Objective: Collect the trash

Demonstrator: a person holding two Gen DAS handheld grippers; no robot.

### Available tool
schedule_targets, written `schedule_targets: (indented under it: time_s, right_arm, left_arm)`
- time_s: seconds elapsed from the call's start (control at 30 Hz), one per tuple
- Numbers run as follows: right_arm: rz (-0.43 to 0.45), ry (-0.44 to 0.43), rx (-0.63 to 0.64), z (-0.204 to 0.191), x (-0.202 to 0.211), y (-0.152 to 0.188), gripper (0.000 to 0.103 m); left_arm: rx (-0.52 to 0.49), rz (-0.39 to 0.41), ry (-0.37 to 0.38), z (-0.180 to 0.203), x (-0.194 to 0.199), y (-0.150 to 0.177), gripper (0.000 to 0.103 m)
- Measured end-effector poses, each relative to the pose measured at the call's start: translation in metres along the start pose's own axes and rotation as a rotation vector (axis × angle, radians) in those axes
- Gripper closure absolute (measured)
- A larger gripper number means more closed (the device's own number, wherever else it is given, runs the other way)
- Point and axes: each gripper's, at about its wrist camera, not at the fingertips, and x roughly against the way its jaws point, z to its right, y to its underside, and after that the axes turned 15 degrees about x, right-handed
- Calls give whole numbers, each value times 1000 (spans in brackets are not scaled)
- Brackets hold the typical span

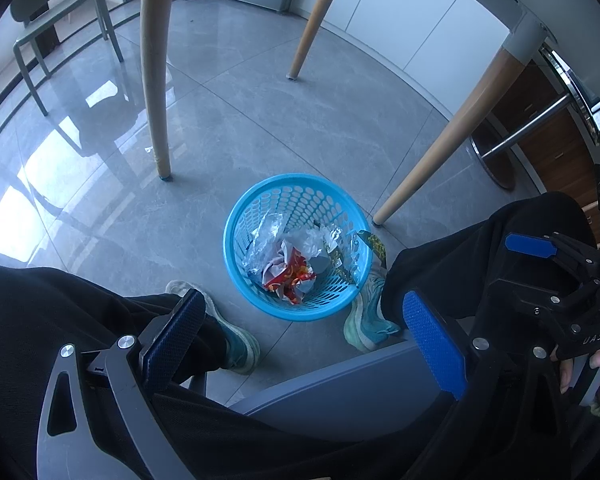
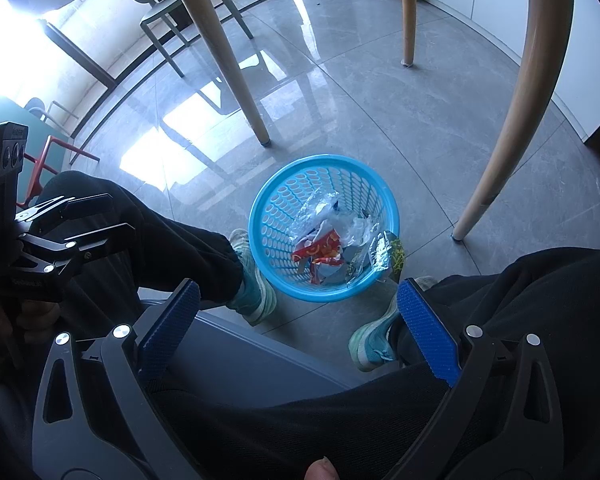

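On the grey tiled floor (image 1: 260, 120), left wrist view: round blue perforated plastic basket (image 1: 236, 248) holding crumpled wrappers (image 1: 288, 268) between the person's shoes; left gripper (image 1: 300, 328) released, empty. Right wrist view: right gripper (image 2: 298, 312) likewise released above it.

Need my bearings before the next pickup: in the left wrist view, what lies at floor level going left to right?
Green chair → near table leg → blue basket holding wrappers → right table leg → right gripper at the far edge.

Trash-filled blue basket (image 2: 260, 216) between shoes (image 2: 256, 280)
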Motion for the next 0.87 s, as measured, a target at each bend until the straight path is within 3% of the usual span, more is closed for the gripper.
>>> schedule_targets:
  time_s: [0.87]
  right_arm:
    - [-2, -1, 0, 1, 0, -1, 9]
  left_arm:
    - [-40, 4, 7, 3, 0, 8, 6]
